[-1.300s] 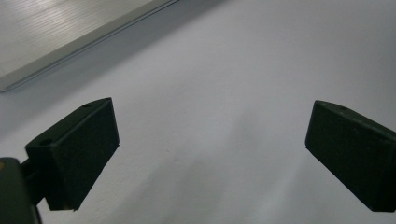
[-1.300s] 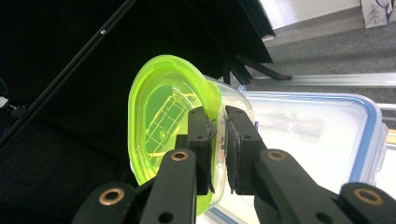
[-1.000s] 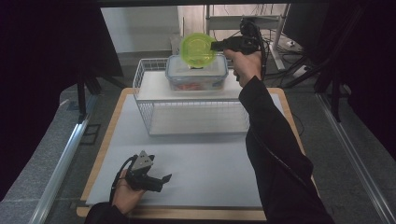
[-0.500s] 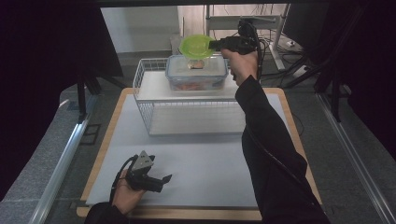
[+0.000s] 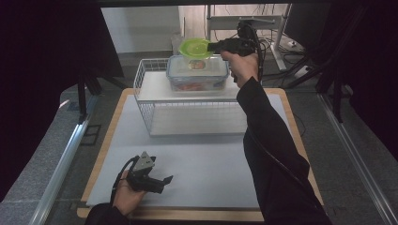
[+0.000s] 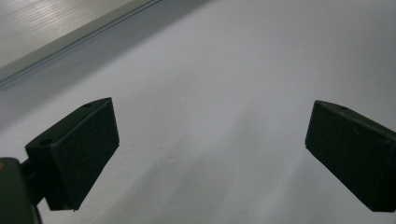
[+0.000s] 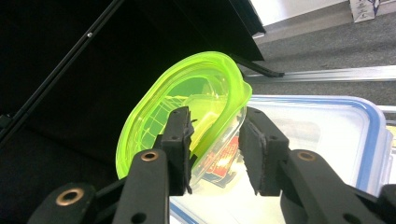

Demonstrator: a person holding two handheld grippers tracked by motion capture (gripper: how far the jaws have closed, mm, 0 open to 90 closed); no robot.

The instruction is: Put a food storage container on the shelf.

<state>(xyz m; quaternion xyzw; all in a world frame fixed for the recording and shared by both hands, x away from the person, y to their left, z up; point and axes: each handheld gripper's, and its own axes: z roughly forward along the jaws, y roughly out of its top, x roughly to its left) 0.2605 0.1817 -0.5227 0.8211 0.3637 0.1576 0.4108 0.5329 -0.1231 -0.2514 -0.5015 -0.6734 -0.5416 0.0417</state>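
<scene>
A small clear tub with a lime-green lid [image 7: 187, 98] rests tilted on the blue-rimmed lid of a larger clear box [image 5: 197, 75], on top of a white wire rack [image 5: 155, 93] at the back of the table. My right gripper [image 7: 215, 126], seen in the high view as right gripper [image 5: 212, 46], reaches in from the right. Its jaws have just been opening and now stand apart with the tub's edge between them, not pressing. My left gripper [image 5: 165, 180] lies in the hand at the front left, open over the white mat [image 6: 210, 70].
The wire rack takes up the back middle of the white mat [image 5: 202, 154], with a shelf inside it. The mat lies on a wooden board [image 5: 291, 122]. Dark panels stand at both sides. Metal rails [image 5: 65, 159] run along the table's left and right.
The green-lidded tub has tipped from facing the camera to lying flatter and lower on the big box. The right gripper's jaws have spread. The left hand has kept still.
</scene>
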